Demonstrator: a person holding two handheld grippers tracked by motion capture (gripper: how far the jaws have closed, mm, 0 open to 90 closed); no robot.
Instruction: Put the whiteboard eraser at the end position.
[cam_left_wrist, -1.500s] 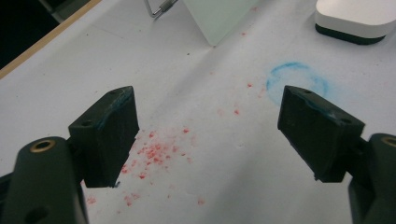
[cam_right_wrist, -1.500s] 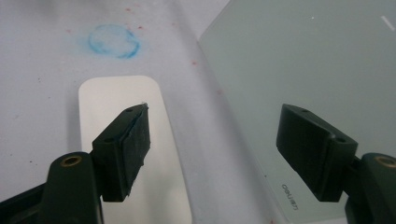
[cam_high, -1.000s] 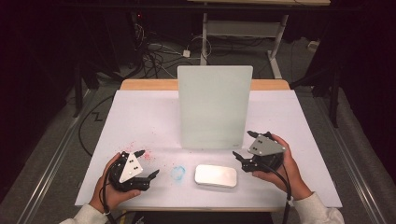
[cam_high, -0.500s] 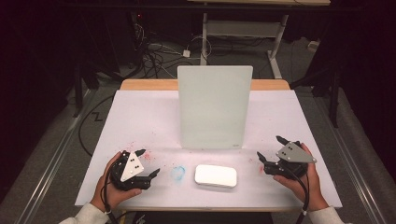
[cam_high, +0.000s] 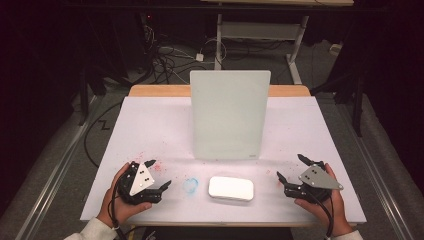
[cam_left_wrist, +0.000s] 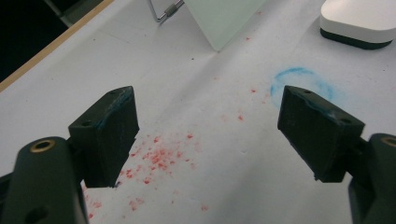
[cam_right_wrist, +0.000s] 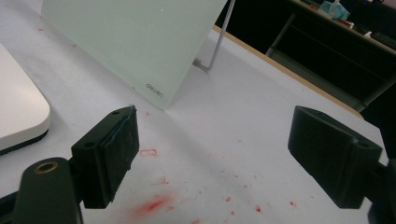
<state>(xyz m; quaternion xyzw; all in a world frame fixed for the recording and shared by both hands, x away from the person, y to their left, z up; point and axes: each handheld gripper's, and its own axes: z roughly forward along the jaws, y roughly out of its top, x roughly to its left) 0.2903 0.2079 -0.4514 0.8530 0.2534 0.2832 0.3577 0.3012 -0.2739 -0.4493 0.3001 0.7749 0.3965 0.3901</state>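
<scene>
A pale green glass board stands upright on a wire stand at mid-table. In front of it a white eraser block lies flat, with a blue chalk ring to its left. My left gripper rests at the front left, open over red specks, and the blue ring shows past its right jaw. My right gripper sits at the front right, apart from the eraser. Its jaws have just been opening and stand wide with nothing between them. The board's lower corner lies ahead of it.
A white sheet covers the wooden table, smeared with red marks near both grippers. The eraser's edge is left of the right gripper. Cables and desk frames lie on the dark floor behind the table.
My right gripper has moved to the right, away from the eraser's right end, and lower toward the table's front right. The left gripper has stayed put.
</scene>
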